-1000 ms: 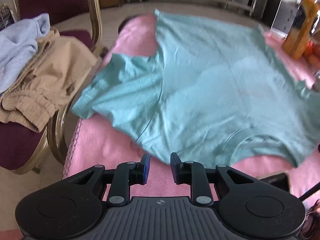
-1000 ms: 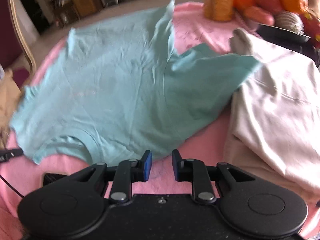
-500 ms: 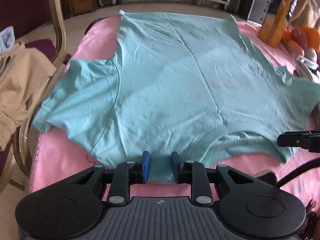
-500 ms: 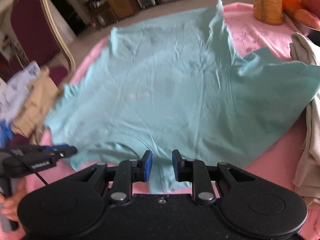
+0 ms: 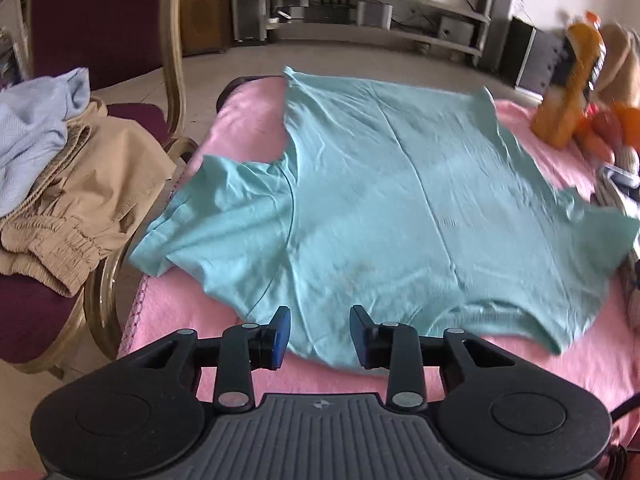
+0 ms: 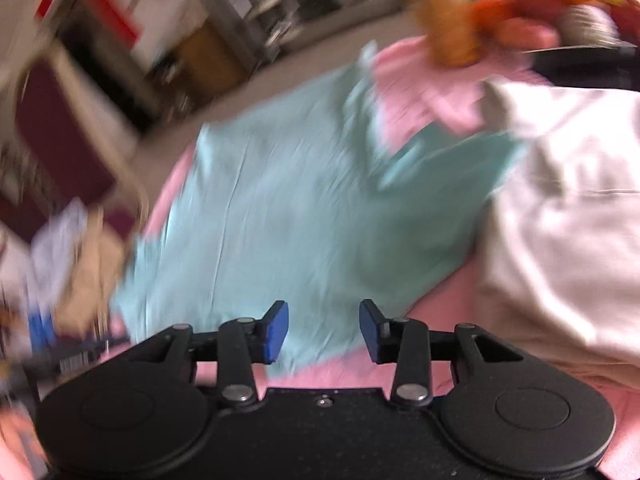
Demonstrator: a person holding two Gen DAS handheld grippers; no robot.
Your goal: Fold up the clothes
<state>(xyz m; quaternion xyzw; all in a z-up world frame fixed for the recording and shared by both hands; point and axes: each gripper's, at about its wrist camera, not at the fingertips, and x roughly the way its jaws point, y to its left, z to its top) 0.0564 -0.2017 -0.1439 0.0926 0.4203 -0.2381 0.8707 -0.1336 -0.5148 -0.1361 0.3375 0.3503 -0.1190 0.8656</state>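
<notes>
The teal T-shirt [image 5: 400,208] lies spread flat on the pink tablecloth [image 5: 248,120], neck side toward the grippers. It looks light and very soft — it will sag and wrinkle, so I judge it best to take it at a shoulder seam or at the hem corners. The left gripper [image 5: 319,330] points down over the near edge; its jaws have just been opening, with the cloth lying below them, not pinched. The right gripper [image 6: 323,330] has just been opening too — nothing is pressed between its pads.
</notes>
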